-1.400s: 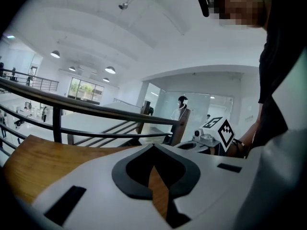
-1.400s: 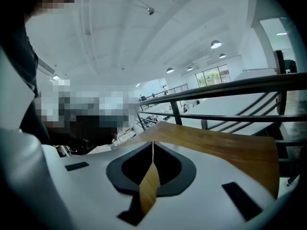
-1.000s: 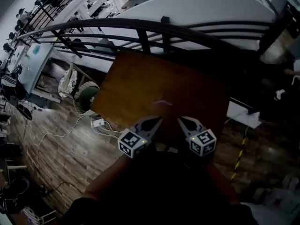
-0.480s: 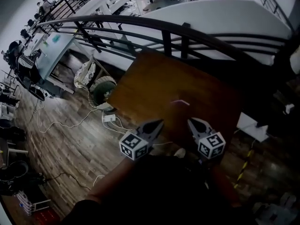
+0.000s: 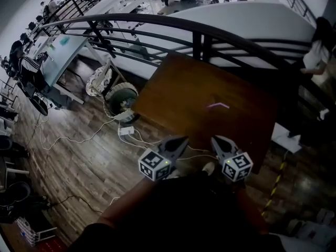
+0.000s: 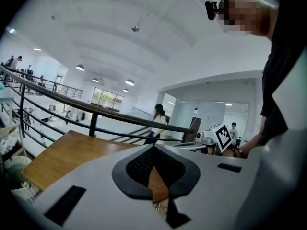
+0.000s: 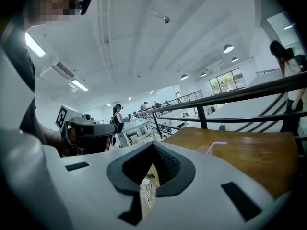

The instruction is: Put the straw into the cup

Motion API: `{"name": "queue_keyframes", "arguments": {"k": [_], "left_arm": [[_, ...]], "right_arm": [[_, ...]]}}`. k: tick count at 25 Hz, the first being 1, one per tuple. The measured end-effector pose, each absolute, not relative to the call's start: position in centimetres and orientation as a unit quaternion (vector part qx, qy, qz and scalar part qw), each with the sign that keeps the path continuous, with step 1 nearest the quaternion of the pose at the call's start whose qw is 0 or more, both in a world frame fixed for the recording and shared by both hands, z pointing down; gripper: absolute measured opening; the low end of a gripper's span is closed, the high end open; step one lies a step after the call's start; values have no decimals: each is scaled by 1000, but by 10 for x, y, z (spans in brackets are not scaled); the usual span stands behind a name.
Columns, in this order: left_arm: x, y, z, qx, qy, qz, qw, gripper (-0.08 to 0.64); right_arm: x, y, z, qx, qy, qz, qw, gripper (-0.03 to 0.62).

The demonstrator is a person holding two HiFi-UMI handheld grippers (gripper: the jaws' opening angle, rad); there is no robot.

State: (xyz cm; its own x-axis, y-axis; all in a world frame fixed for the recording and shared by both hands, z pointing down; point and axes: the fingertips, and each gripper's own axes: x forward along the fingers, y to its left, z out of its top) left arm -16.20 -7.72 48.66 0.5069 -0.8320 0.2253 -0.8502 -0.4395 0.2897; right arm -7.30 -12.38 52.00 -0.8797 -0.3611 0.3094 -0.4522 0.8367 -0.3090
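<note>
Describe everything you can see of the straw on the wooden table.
The straw is thin and pale pink-purple, and looks like plastic. It is bent into a shallow angle, with two arms meeting at a raised point in the head view. It appears to lie on the brown wooden table, right of the middle, with only the tabletop seen touching it. It sits beyond the left gripper and the right gripper, and neither one touches it.
</note>
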Motion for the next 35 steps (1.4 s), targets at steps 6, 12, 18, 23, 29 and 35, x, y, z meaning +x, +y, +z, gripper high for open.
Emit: {"name": "queue_keyframes", "arguments": {"k": [6, 12, 18, 23, 29, 35], "left_arm": [[-176, -11, 495, 858, -475, 31, 192, 11], [-175, 36, 502, 871, -449, 28, 195, 11], [-153, 68, 500, 882, -429, 30, 194, 11], [-129, 87, 493, 887, -421, 24, 187, 11], [-87, 99, 479, 891, -419, 21, 175, 11], [-12, 129, 476, 892, -419, 17, 169, 11]], "right_arm": [[-89, -53, 523, 228, -948, 188, 117, 12], [-89, 4, 528, 250, -942, 191, 118, 12], [-71, 43, 521, 260, -941, 187, 111, 12], [-50, 63, 512, 265, -942, 172, 111, 12], [-14, 84, 494, 258, -948, 152, 107, 12], [58, 117, 488, 254, -950, 150, 106, 12]]}}
